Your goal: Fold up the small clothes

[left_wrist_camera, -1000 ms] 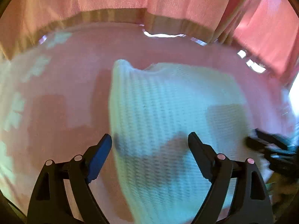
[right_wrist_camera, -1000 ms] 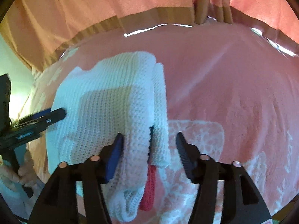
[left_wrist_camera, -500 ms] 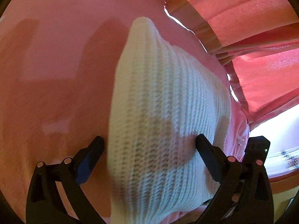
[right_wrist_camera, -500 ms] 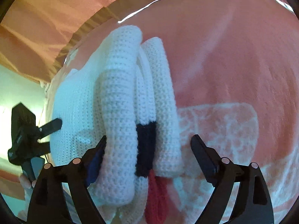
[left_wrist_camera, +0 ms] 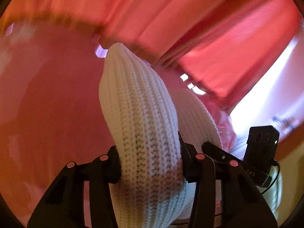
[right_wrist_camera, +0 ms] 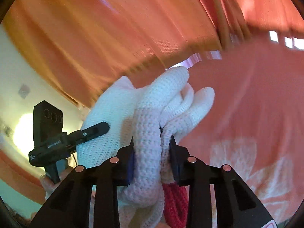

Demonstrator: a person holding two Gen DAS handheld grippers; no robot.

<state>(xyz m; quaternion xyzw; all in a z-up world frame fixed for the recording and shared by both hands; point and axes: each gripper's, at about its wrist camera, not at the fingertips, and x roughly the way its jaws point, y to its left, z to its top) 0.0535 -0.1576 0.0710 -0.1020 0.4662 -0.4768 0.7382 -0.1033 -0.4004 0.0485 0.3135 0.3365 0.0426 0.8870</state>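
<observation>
Knit garment [left_wrist_camera: 140,117] between left gripper [left_wrist_camera: 150,163] and right gripper [right_wrist_camera: 152,152], curtain [left_wrist_camera: 171,19] behind, bedspread [left_wrist_camera: 47,104] below

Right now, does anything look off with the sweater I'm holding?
Somewhat. The white sweater is bunched into thick rolls rather than flat layers inside the right gripper, with loose folds poking out above and a red part hanging below. The left gripper clamps another thick fold.

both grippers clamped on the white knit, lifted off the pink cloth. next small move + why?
Probably carry it a short way clear and lower it flat, both together. The left gripper and right gripper are each shut on opposite sides of the folded white knit garment, which looks bunched and raised above the pink tablecloth. Releasing either side now would likely let the layers fall open.
</observation>
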